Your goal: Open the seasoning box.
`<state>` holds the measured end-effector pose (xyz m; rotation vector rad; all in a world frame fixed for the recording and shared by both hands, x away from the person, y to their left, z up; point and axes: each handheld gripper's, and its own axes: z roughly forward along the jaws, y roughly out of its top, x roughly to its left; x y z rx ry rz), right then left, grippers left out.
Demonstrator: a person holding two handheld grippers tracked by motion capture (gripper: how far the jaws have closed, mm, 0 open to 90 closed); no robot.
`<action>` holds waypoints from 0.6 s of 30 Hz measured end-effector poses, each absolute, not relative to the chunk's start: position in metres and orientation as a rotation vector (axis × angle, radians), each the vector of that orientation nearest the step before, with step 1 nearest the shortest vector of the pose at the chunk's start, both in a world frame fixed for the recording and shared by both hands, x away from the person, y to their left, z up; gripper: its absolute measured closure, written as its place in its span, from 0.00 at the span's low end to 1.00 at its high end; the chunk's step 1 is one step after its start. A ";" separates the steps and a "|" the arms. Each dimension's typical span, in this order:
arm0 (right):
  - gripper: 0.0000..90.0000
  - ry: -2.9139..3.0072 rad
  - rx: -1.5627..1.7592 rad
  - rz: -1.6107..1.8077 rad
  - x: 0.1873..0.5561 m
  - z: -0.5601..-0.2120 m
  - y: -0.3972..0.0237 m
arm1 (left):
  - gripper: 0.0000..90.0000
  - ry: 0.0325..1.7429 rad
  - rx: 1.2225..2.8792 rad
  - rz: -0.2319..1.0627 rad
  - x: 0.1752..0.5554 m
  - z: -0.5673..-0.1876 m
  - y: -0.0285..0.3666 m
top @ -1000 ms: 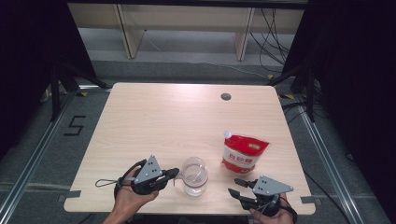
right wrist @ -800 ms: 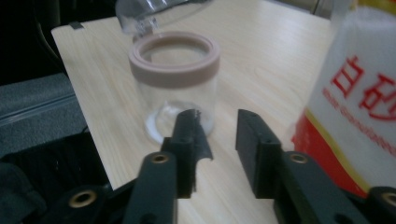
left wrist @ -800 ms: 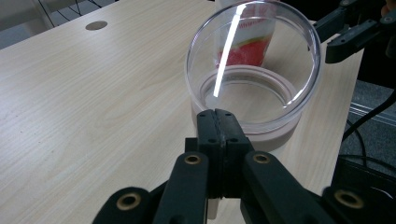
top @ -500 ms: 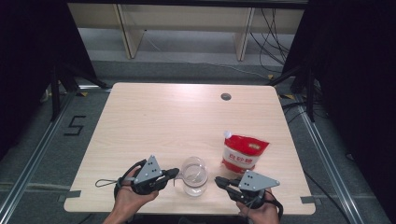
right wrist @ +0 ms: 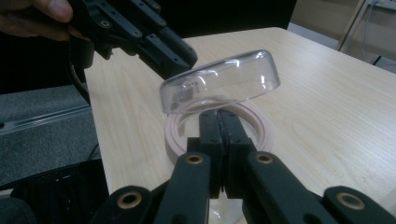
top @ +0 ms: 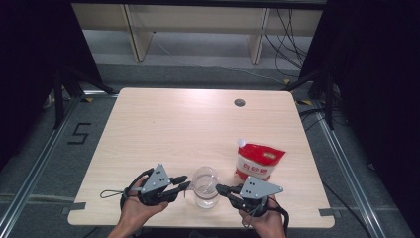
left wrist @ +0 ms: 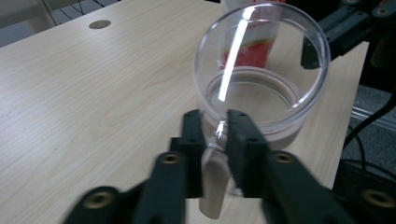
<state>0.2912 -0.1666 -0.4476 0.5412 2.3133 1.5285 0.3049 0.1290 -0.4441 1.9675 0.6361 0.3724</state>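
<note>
Nearest the front edge of the wooden surface (top: 163,124), both hands came in from below, each holding tongs aimed inward at a clear glass jar (top: 205,186) that stood between them.

Left tongs (top: 182,182): just left of the jar in the high view. In the left gripper view (left wrist: 215,133) the two black jaws stood a narrow gap apart with a clear tab of the jar (left wrist: 214,179) between them. The jaws had just been opening. Whether the pads pressed on the tab could not be told; they looked just off it.

Right tongs (top: 219,189): just right of the jar, tips at its wall. In the right gripper view (right wrist: 219,128) the jaws were pressed together, nothing visibly pinched between them, tips sitting at the near rim of the jar.

Jar: near the front edge, roughly centred between the hands. Right gripper view showed a pale pink sealing ring (right wrist: 180,135) round the mouth and a clear hinged lid (right wrist: 219,81) tilted up, open, above it. The left tongs appeared beyond the lid.

Farther back, to the right of the jar and apart from it: a red and white pouch (top: 258,161) with a white cap, lying on the surface.

Far edge: a round cable hole (top: 239,102) in the surface.
</note>
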 end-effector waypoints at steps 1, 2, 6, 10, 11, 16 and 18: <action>1.00 2.322 0.538 1.531 0.291 -0.447 -0.166 | 0.74 0.631 1.979 0.373 0.304 -0.444 0.131; 1.00 2.322 0.538 1.531 0.291 -0.447 -0.166 | 0.74 0.613 1.983 0.371 0.303 -0.445 0.132; 0.99 2.323 0.512 1.538 0.291 -0.446 -0.160 | 0.55 0.664 1.999 0.342 0.295 -0.454 0.145; 0.98 2.322 0.505 1.529 0.289 -0.445 -0.157 | 0.46 0.719 1.982 0.329 0.290 -0.463 0.156; 0.98 2.315 0.512 1.531 0.289 -0.444 -0.155 | 0.46 0.730 1.987 0.335 0.288 -0.465 0.160; 0.98 2.314 0.496 1.541 0.288 -0.443 -0.148 | 0.38 0.763 1.979 0.334 0.284 -0.474 0.171; 0.97 2.299 0.478 1.543 0.288 -0.443 -0.145 | 0.35 0.769 1.985 0.343 0.283 -0.474 0.173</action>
